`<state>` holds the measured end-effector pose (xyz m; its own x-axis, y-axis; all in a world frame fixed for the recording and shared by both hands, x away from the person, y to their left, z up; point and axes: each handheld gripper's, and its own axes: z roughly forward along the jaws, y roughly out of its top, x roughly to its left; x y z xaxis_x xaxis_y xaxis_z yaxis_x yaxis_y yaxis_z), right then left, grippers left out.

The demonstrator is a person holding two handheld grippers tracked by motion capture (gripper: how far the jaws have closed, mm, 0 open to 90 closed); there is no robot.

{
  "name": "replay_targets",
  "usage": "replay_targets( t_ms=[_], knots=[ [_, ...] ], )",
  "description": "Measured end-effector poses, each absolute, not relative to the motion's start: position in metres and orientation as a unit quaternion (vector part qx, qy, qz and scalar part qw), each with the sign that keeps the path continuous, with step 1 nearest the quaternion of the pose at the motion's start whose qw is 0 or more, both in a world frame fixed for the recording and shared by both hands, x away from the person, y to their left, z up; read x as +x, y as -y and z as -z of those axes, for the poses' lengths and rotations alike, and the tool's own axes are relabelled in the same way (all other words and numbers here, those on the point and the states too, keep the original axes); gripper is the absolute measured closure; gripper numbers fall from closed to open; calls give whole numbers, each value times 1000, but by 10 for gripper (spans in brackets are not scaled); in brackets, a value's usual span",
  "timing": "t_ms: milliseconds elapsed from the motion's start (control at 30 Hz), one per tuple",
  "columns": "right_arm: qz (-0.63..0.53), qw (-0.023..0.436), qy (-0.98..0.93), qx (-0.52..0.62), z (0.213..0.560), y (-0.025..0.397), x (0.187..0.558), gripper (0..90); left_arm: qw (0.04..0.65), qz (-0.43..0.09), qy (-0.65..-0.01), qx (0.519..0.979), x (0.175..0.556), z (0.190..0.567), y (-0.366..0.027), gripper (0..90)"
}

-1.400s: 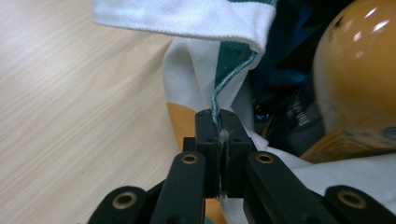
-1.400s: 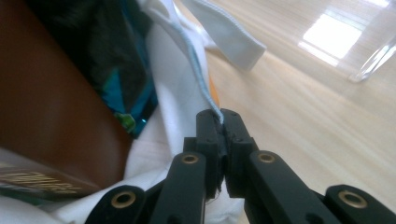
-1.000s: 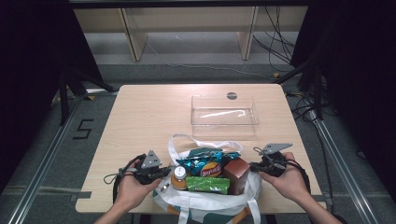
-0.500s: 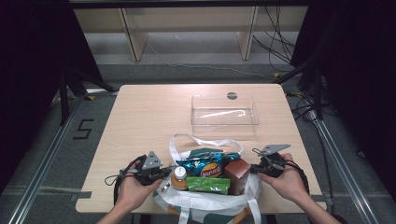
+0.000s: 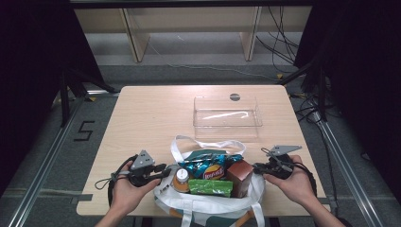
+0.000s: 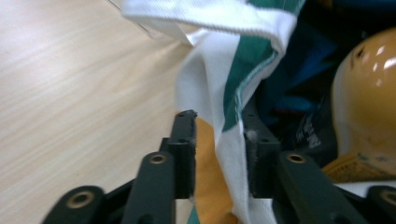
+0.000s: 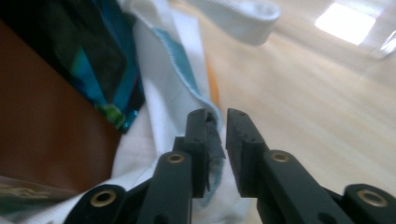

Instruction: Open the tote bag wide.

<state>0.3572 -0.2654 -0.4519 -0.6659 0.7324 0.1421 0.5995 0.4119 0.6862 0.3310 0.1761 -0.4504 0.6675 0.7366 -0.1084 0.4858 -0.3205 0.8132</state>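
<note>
A white tote bag (image 5: pixel 208 201) with green and orange trim sits at the table's near edge. It holds a blue chip bag (image 5: pixel 210 163), a brown box (image 5: pixel 240 176), a green packet (image 5: pixel 210 187) and an orange-capped bottle (image 5: pixel 181 177). My left gripper (image 5: pixel 163 171) is at the bag's left side. In the left gripper view its jaws straddle the white and green rim (image 6: pixel 224 116), open, with a gap around the cloth. My right gripper (image 5: pixel 257 166) is at the bag's right side. Its jaws are nearly together with the rim's teal-edged cloth (image 7: pixel 215 140) pinched between them.
A clear plastic tray (image 5: pixel 227 116) stands empty on the wooden table (image 5: pixel 146 118) beyond the bag. A white handle loop (image 5: pixel 182 142) lies on the table behind the bag. Cables and a shelf frame lie past the table's far edge.
Hardly anything differs: both hands stay at the bag's sides, and the left hand has shifted only slightly.
</note>
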Motion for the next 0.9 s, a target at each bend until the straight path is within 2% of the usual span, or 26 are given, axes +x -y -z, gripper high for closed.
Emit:
replay_targets(
  t_ms=[200, 367, 433, 467, 500, 567, 667, 733, 900],
  knots=[
    [-424, 109, -810, 390, 423, 274, 338, 741, 488, -184, -391, 759, 308, 422, -195, 579],
    [-431, 125, -802, 395, 419, 276, 329, 722, 519, -182, -359, 754, 276, 400, -196, 628],
    [-430, 133, -806, 385, 417, 275, 332, 723, 517, -162, -331, 772, 267, 397, -191, 729],
    [-431, 128, -801, 395, 416, 274, 331, 723, 521, -124, -317, 783, 261, 400, -182, 764],
    [-431, 128, -801, 395, 416, 274, 331, 723, 521, -124, -317, 783, 261, 400, -182, 782],
    [-427, 128, -804, 392, 415, 274, 333, 724, 516, -86, -300, 798, 259, 408, -171, 819],
    [-425, 138, -808, 384, 418, 275, 335, 723, 491, -46, -301, 816, 262, 426, -155, 848],
    [-424, 120, -806, 396, 419, 274, 333, 724, 480, -45, -298, 824, 262, 430, -152, 859],
    [-414, 114, -809, 402, 425, 274, 334, 724, 447, -38, -290, 845, 266, 445, -145, 868]
  ],
)
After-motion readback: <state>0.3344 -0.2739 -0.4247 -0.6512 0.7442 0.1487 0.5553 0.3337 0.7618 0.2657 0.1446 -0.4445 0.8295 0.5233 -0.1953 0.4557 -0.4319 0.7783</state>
